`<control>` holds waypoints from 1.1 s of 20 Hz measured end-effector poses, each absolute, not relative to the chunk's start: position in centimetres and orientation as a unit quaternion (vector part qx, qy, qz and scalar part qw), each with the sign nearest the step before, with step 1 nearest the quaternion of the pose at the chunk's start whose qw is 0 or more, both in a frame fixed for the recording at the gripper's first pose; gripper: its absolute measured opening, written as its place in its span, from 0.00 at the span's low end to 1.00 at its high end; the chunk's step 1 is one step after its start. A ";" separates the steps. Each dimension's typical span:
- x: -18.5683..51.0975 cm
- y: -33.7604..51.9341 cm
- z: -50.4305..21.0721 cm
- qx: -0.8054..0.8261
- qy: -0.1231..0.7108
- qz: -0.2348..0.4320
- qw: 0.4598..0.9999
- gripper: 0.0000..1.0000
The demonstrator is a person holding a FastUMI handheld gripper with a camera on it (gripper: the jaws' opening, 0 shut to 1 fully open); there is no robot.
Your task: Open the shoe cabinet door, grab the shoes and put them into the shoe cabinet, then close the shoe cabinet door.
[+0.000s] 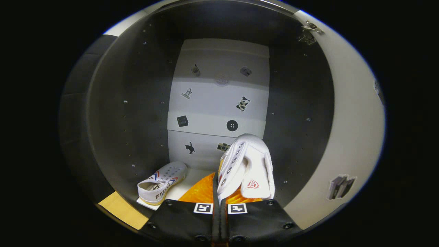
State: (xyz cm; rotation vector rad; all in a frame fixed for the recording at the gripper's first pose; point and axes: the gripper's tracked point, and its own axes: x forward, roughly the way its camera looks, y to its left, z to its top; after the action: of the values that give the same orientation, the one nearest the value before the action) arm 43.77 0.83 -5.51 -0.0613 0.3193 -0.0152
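Note:
The shoe cabinet point(137, 113) stands open before me, with dark side walls and a white back panel point(219, 103) dotted with small stickers. Its door point(349, 130) is swung out to the right of the opening. One white sneaker point(163, 182) with red and blue stripes lies on the cabinet's bottom shelf, left of my fingers. My gripper point(219, 200) is shut on the second white sneaker point(247, 168), pinching its upper edge by the eyelets; the shoe stands up just ahead of the fingers, inside the cabinet opening, above the shelf.
A metal hinge point(310, 32) sits at the top of the right wall, where the door meets it. A strip of light wooden floor point(121, 209) shows below the cabinet's front left corner. A book sticker point(339, 187) is on the door's inner face.

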 end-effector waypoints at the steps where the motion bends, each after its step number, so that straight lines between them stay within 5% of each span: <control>1: 44.8 0.7 -6.2 -0.033 0.165 -0.008 0.986 0.02; 18: 52.8 3.4 -19.1 0.014 0.316 0.026 0.948 0.04; 22: 52.2 3.9 -18.7 0.016 0.321 0.029 0.947 0.26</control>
State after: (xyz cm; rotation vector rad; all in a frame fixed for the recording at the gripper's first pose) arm 52.23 3.93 -18.71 0.0325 0.6534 0.0590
